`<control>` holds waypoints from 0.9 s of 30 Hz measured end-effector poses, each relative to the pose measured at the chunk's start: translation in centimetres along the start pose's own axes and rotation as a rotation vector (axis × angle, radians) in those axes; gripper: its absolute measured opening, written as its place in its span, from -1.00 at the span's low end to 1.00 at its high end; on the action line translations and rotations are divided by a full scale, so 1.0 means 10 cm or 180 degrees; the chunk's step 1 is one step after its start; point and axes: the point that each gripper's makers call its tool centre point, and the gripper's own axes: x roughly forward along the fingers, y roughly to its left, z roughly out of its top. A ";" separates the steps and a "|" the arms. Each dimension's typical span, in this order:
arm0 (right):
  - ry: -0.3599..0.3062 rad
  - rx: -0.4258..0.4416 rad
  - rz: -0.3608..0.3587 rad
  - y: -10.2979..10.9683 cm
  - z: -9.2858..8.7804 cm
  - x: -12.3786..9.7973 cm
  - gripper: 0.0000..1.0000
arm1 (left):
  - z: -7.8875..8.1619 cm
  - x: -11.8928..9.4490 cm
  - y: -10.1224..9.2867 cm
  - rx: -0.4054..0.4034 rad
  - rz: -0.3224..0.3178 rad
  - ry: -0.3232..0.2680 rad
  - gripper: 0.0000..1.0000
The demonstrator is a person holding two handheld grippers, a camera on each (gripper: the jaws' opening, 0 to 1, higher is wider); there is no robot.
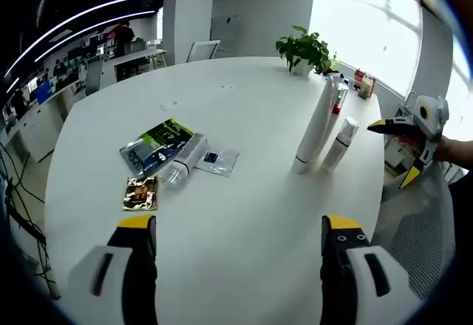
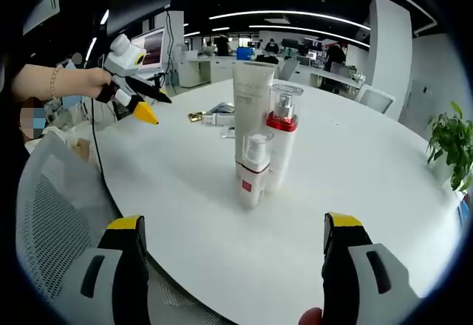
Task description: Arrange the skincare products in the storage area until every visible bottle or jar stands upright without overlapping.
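With both grippers' fingers hanging wide open and empty, the clear plastic bottle is lying flat among sachets on the round white table, likely needing a level, mid-body grasp.

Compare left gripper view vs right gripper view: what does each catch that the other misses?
Left gripper view: the gold sachet, the clear sachet and the red-topped items on the windowsill.

Right gripper view: the three standing bottles as separate items, white tube, red-collared bottle and small pump bottle; also office desks behind.

Both: the white table, the potted plant, the green pouch with the lying bottle, both grippers' fingers wide open, empty.
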 end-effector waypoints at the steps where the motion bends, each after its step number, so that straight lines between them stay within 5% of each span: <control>1: 0.0005 0.0004 0.0003 0.00 0.00 0.00 0.99 | 0.02 0.01 0.00 0.0008 -0.0002 0.0003 0.69; 27: 0.0139 0.0037 0.0005 -0.03 -0.09 0.03 0.94 | 0.25 0.69 0.50 0.0089 -0.0080 0.0207 0.33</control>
